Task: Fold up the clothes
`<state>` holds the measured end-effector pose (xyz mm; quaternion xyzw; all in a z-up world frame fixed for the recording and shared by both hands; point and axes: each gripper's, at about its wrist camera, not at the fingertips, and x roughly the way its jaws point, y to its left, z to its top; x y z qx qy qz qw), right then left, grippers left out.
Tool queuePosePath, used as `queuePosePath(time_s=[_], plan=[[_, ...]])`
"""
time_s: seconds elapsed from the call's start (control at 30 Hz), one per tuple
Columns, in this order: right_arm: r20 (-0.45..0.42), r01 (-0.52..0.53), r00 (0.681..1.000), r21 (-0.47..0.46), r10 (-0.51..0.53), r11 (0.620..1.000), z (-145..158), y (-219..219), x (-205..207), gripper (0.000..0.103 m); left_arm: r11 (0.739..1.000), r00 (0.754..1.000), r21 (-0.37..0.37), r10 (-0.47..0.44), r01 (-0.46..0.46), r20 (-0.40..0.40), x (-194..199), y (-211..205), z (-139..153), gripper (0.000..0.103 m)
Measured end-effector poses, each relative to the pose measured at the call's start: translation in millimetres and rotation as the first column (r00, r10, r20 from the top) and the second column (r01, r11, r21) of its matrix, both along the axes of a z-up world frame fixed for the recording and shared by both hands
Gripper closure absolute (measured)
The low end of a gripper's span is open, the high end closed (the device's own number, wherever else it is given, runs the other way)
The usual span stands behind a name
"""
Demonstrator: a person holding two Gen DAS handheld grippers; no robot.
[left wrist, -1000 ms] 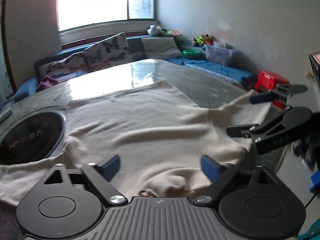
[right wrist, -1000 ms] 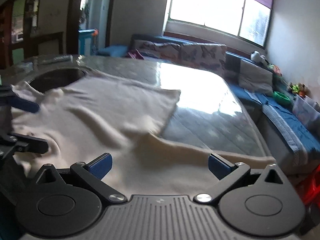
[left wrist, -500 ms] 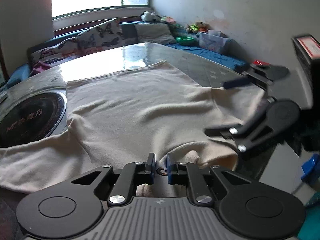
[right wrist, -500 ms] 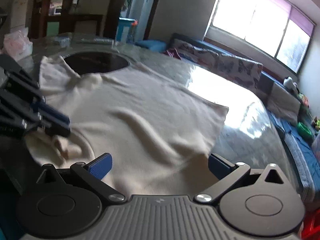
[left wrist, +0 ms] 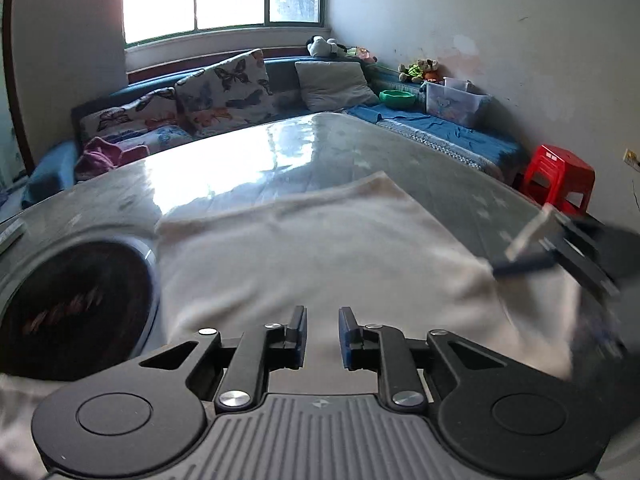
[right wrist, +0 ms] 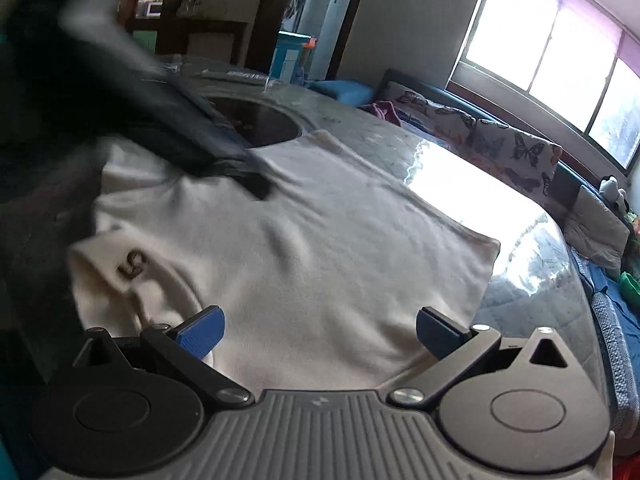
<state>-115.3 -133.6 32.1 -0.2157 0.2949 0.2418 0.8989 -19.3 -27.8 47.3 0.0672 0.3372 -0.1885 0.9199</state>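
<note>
A: Where is the garment?

B: The cream, soft knit sweater [right wrist: 304, 248] lies spread on the glossy grey table [left wrist: 248, 168], its near left part beside the round black inset hob [left wrist: 72, 304]. The collar with its small label sits at the near edge in the right wrist view.

A: And the grippers?

B: The left gripper [left wrist: 322, 334] has its blue pads a narrow gap apart and its jaws are opening; the cloth shows behind the gap, but I see nothing pinched. The right gripper [right wrist: 318, 330] stands wide apart over the sweater, gripping nothing.

A: How will the sweater handle?

B: I judge it light, limp and stretchy. It will sag and drag rather than keep shape, and may slide easily on that shiny top.

A: Where to take hold?

B: Probably at a shoulder seam or hem corner, pinching a doubled edge so the knit doesn't slip out.
</note>
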Motion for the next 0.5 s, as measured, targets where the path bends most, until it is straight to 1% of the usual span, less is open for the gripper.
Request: queuePosePath(time_s=[0.07,0.17,0.23,0.33,0.4,0.43,0.5], plan=[[0.016,0.018,1.000,0.013,-0.019,1.000,1,5,9,0.000,1.000,1.000,0.016,0.002,-0.001,-0.025,28,-8,-6,0.084],[0.016,0.013,1.000,0.025,-0.014,1.000,-3,14,16,0.000,0.999,0.998,0.032,0.010,-0.008,-0.063,49,-17,-16,0.083],[-0.003,-0.023,1.000,0.017,0.023,1.000,-6,19,14,0.000,0.999,0.997,0.050,-0.003,0.006,-0.074,53,-21,-23,0.083],[0.026,-0.081,0.996,-0.034,0.082,0.996,-9,27,-2,0.000,0.998,0.998,0.057,-0.006,0.009,-0.065,52,-21,-25,0.083],[0.035,-0.103,0.994,-0.045,0.105,0.994,-6,27,-7,0.000,0.999,0.998,0.051,-0.005,0.009,-0.065,53,-21,-26,0.082],[0.030,-0.108,0.994,-0.038,0.109,0.993,-5,26,-8,0.000,0.999,0.998,0.048,-0.002,0.005,-0.063,52,-20,-25,0.081],[0.017,-0.084,0.996,-0.018,0.085,0.996,-7,23,-7,0.000,0.999,0.998,0.040,0.013,-0.011,-0.057,49,-18,-24,0.080]])
